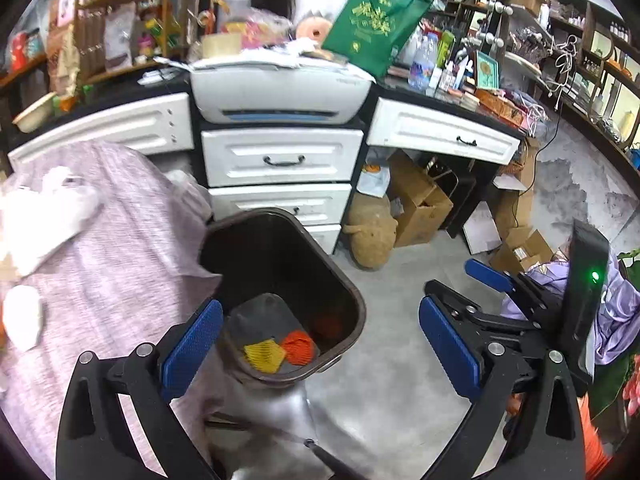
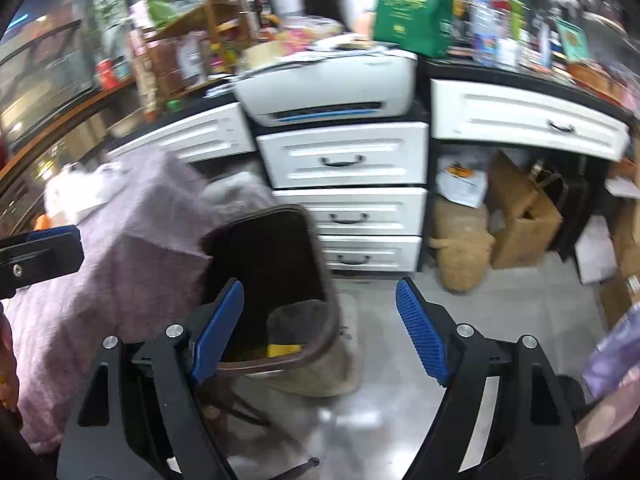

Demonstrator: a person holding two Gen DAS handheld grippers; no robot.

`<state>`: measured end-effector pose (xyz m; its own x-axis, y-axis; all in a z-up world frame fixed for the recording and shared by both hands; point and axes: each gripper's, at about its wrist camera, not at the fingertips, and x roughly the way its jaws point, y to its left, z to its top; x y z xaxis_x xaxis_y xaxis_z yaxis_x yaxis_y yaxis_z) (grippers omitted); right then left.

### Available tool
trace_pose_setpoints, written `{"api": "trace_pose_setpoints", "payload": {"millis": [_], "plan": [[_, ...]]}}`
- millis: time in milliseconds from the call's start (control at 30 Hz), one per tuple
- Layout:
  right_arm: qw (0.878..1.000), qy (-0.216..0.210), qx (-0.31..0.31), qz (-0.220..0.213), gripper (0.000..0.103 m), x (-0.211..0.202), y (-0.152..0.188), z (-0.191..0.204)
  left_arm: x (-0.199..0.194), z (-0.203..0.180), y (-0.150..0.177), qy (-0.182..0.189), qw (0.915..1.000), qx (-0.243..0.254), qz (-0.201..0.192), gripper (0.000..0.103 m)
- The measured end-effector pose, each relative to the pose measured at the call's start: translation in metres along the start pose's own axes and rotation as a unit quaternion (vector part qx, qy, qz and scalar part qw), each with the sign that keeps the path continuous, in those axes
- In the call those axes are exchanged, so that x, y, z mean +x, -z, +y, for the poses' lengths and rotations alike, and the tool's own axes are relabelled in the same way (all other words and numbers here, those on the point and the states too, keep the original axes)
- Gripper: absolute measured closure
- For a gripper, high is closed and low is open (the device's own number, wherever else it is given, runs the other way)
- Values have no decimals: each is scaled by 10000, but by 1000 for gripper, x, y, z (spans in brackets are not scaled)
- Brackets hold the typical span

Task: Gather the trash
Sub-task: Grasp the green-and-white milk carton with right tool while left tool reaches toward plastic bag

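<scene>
**Both jaws wide and empty above the brown bin**

Ahead of both grippers stands a cluttered black surface (image 1: 420, 92) over white drawers (image 1: 280, 156), with a white printer (image 1: 280, 92) and a green bag (image 1: 376, 20) on top. Cardboard boxes (image 1: 420, 200) sit on the grey floor (image 1: 400, 360) beneath it, beyond and to the right of the jaws. A pink cloth (image 1: 112, 272) lies to the left of the jaws.

The brown bin (image 1: 356, 300) sits just past the left gripper (image 1: 320, 344), whose jaws stand wide with nothing between the pads. Its view looks into the bin: yellow trash (image 1: 264, 356) and orange trash (image 1: 298, 346) lie on the bottom. It also shows the right gripper off to the right.

The right gripper (image 2: 320, 332) is likewise wide and empty. Its blurred view shows only the yellow piece.
</scene>
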<state>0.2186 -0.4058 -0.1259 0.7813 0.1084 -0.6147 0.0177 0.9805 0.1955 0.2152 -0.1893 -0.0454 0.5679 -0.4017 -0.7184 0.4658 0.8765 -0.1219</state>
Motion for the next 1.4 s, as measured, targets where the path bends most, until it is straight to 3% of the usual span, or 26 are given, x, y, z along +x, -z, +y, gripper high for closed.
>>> {"api": "trace_pose_setpoints", "payload": {"millis": [167,267,433,600,833,967,1100,1400], "plan": [[9974,-587,-415,18,25,0,-11,45,-49,24,15,-146,9995,-65,-263,6],[9923,-948,-795,66,24,0,-15,77,-78,46,32,-441,9981,-71,-429,6],[9707,-1918,-1418,286,25,-4,-16,146,-111,85,60,-844,9949,-327,-441,6],[9302,-2638,-2511,450,25,-11,-9,232,-143,132,93,-1353,9874,-683,-460,6],[8695,-3392,-3517,729,25,-11,1,337,-186,192,128,-1951,9734,-1057,-573,6],[8287,-3474,-4319,773,25,-3,5,404,-202,216,142,-2205,9677,-1137,-450,6],[7868,-3488,-5024,828,25,8,0,456,-211,234,155,-2230,9656,-1296,-319,6],[7260,-3137,-5993,1244,26,52,-2,531,-218,264,170,-2008,9629,-1786,-249,6]]}}
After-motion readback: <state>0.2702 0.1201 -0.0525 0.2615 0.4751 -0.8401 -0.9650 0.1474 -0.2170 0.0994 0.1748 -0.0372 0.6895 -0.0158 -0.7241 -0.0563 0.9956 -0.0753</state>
